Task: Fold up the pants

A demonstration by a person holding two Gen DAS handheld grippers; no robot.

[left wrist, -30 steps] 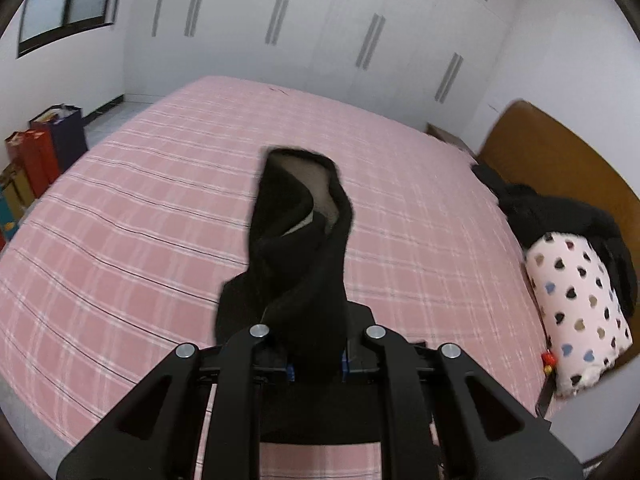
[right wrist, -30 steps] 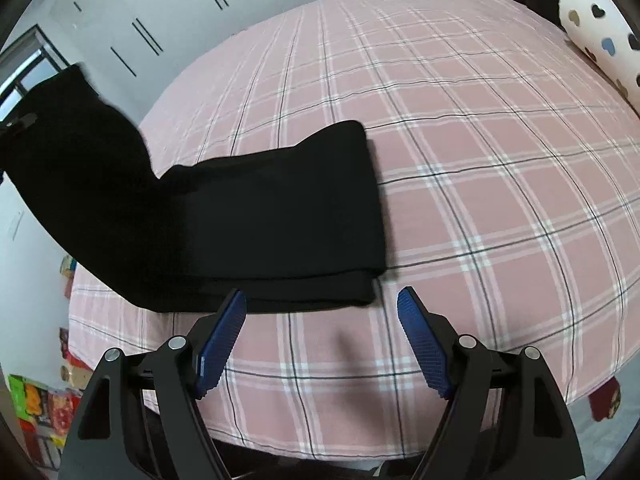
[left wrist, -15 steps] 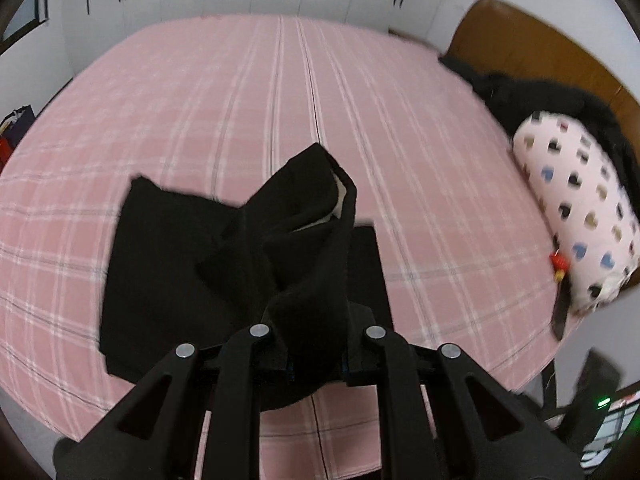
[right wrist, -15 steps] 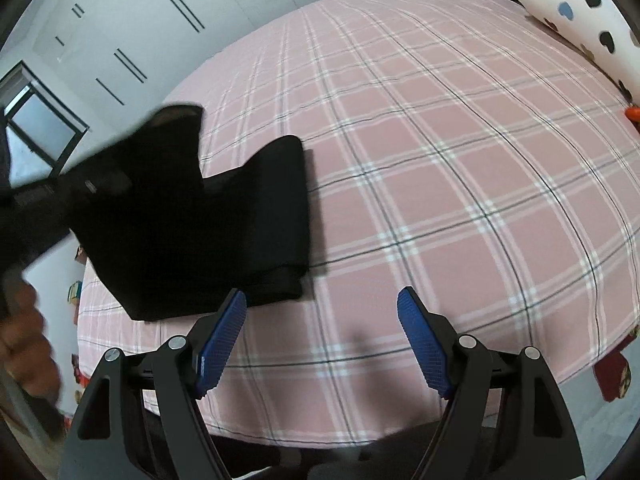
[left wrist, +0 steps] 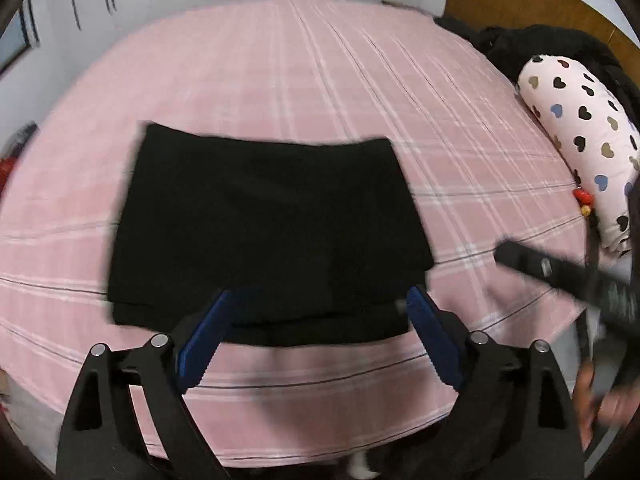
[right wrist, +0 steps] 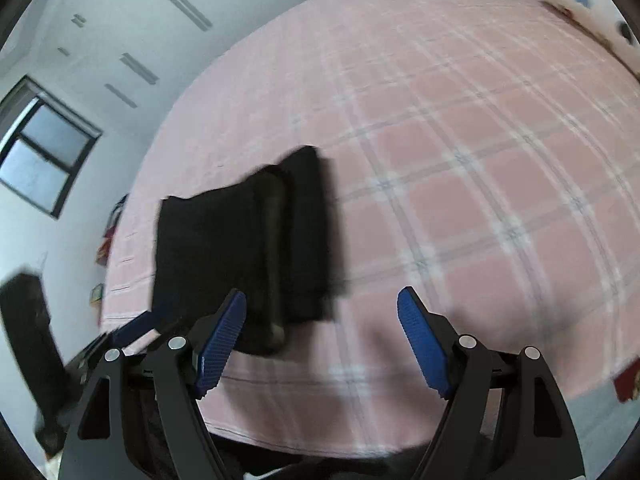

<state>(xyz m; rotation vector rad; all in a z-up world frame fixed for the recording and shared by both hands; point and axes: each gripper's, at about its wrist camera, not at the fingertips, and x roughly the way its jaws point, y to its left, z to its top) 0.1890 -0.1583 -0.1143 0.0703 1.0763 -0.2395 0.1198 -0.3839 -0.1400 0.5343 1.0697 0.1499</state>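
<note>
Folded black pants (left wrist: 264, 232) lay on a pink plaid bed (left wrist: 320, 80). The left gripper (left wrist: 316, 332) was opening, its jaws empty. The right gripper (right wrist: 322, 340) stood wide, holding nothing.

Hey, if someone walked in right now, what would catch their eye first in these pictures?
The black pants, folded into a stacked rectangle, lie dark against the pink plaid bed near its front edge. The left gripper hangs just above them, its jaws opening with nothing pinched. By the wooden headboard lies a heart-print pillow.

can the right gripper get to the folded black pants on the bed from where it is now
Probably yes. The right gripper has open jaws with nothing between them, and the folded pants lie just ahead to its left on the bed, with nothing in between.
</note>
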